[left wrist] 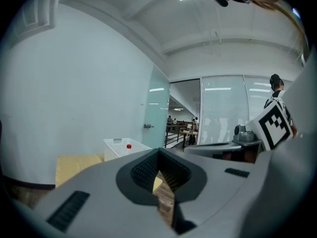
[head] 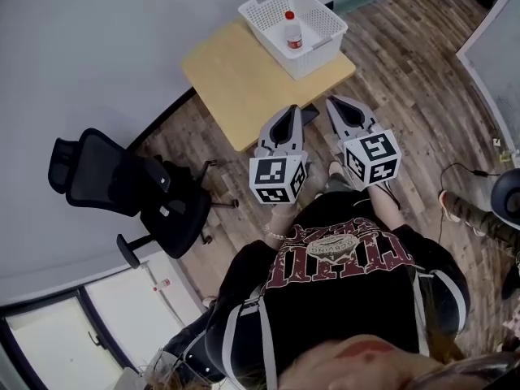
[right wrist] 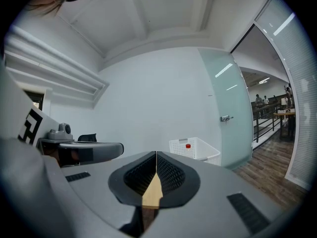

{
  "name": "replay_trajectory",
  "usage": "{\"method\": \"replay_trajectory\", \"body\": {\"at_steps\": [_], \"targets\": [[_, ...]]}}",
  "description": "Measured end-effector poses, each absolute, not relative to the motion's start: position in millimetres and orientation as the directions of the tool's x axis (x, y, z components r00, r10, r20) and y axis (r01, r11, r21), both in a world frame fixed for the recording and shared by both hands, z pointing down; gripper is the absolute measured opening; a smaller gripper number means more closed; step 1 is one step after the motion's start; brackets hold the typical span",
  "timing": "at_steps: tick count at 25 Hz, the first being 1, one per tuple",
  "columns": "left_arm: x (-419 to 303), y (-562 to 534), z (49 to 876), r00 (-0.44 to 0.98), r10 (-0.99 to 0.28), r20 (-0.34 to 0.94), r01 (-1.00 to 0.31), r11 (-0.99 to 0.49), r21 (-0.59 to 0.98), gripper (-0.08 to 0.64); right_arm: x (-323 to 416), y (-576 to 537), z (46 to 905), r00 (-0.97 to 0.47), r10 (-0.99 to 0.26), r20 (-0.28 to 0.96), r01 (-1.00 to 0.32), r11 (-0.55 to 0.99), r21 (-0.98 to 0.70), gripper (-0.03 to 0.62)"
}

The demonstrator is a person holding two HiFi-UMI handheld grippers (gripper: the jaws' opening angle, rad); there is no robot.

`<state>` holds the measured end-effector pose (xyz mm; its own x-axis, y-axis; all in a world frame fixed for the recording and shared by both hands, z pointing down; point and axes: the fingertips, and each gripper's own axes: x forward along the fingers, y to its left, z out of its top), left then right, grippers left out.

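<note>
One left gripper (head: 291, 114) and one right gripper (head: 336, 102), jaws together on nothing, above the near edge of one desk (head: 240, 86), one white basket (head: 318, 58) at its far corner holding one red-capped bottle (head: 293, 32), one black office chair (head: 122, 187) at left.

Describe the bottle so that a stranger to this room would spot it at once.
Find the light wooden table against the grey wall. On its far corner sits a white lattice basket. The small bottle is the only thing inside the basket, and it has a pale body, a red cap and a red label band.
</note>
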<state>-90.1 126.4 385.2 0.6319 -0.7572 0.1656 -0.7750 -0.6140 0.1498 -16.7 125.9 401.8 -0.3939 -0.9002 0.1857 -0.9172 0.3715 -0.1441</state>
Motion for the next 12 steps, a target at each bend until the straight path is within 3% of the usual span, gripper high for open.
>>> {"method": "replay_trajectory", "body": {"at_steps": [12], "targets": [[-74,70,380,0.599,-0.782,0.171,-0.800,-0.577,0.163,0.048,-3,65,395,-0.442,-0.878,0.182,-0.895,0.419,-0.151,0.020]]}}
